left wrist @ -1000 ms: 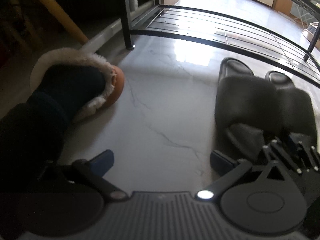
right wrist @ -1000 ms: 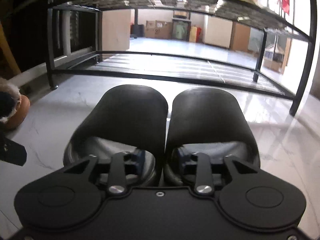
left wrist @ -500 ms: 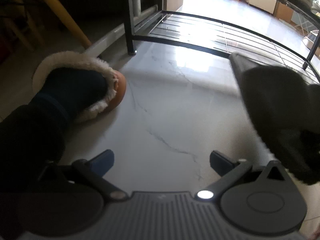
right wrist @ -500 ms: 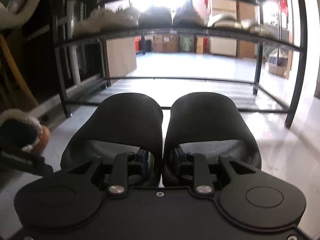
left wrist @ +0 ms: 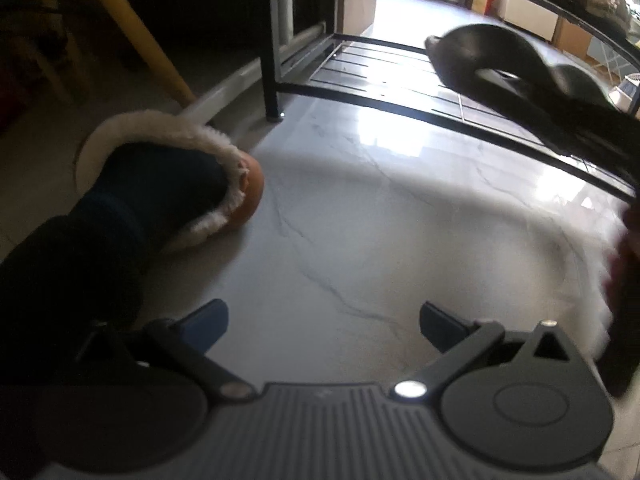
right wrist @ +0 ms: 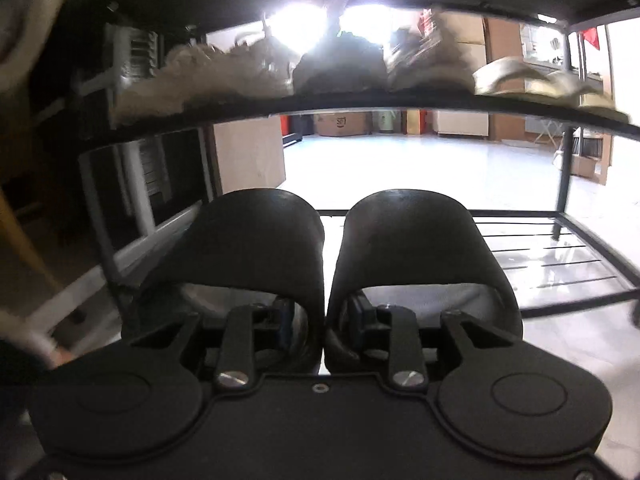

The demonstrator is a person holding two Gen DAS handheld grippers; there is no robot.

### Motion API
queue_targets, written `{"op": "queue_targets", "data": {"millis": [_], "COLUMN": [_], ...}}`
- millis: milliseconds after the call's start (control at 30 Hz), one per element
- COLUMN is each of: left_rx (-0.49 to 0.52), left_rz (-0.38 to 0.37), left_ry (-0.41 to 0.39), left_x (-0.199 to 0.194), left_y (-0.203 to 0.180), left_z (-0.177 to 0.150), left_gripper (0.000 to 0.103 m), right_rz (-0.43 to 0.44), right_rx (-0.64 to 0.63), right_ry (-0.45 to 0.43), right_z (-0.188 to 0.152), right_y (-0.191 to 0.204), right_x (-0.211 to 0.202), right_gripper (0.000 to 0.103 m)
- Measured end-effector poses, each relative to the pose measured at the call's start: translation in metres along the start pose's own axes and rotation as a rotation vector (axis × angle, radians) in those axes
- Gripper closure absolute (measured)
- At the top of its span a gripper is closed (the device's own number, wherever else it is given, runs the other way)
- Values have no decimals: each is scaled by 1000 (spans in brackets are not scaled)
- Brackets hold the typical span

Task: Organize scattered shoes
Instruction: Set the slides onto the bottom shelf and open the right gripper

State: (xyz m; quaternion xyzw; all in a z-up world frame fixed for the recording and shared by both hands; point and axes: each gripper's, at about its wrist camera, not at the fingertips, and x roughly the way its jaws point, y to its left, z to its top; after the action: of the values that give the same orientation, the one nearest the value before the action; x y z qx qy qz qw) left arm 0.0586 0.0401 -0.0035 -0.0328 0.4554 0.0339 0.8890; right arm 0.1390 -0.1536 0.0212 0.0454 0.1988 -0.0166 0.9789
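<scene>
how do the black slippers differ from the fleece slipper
The black slippers are smooth, plain and a pair, pinched together in the right gripper and held up by the rack. The fleece slipper is orange with a fluffy white lining, single, on the floor, with a foot inside. Both kinds are open-backed.

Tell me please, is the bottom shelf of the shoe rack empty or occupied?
Empty, as far as visible: the bottom shelf shows only bare bars. The black slippers, pinched together by the right gripper, are in the air before it.

L gripper (left wrist: 323, 322) wide open, empty, over marble floor (left wrist: 400, 248); black slippers (left wrist: 484, 60) (blurred) above rack (left wrist: 400, 80).
</scene>
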Motion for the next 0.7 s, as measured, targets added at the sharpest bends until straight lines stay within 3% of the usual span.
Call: {"op": "queue_targets", "data": {"millis": [133,333,533,700], "left_rx": [-33,-113,-144,-133], "left_rz": [16,51,52,47], "left_ry": [25,59,82,78], "left_x": [7,17,20,18], "left_y": [6,19,23,21], "left_z": [3,9,11,13], "left_gripper": [1,1,1,1], "right_rz": [-21,-50,-83,-67], "right_rx": [72,69,15,-41], "right_ry": [17,7,5,-6], "right_z": [13,18,10,-5], "right_y": [28,63,81,94], "right_x": [64,132,174,185], "right_gripper": [71,71,71,68]}}
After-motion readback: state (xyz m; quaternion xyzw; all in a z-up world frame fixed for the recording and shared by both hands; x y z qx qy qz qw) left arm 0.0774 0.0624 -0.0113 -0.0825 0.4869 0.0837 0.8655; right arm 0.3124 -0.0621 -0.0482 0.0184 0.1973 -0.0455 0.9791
